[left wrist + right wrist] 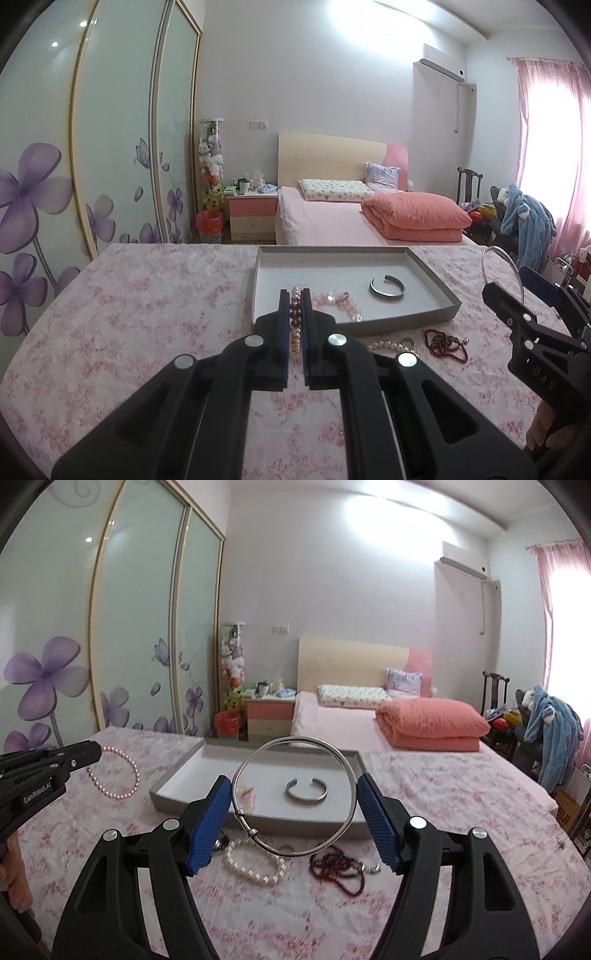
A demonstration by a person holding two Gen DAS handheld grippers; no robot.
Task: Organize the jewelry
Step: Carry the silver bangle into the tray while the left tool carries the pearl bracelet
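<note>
Both loads carried toward the tray, neither yet deposited. Nearest, in the left wrist view, left gripper (294, 299) clenched on a pink pearl bracelet (295, 325), strand pinched between the fingers (283, 317) and hanging clear of the floral-covered bench (147, 314). In the right wrist view, right gripper (293, 797) spread wide yet grasping a large silver bangle (295, 797) across its width, blue pads pressing the ring on both sides, ring held near upright. Both grippers angled slightly downward, aimed over the tray's near wall. Just beyond, on the bench and still unsorted: a white pearl strand (255, 867) and dark red beads (340, 867). Farther, grey tray (173, 790) already holding a silver cuff (306, 790) and a pale pink bead bracelet (340, 301). Next move judged to require advancing each load over bare tray floor, lowering, then releasing without disturbing the pieces already placed.
</note>
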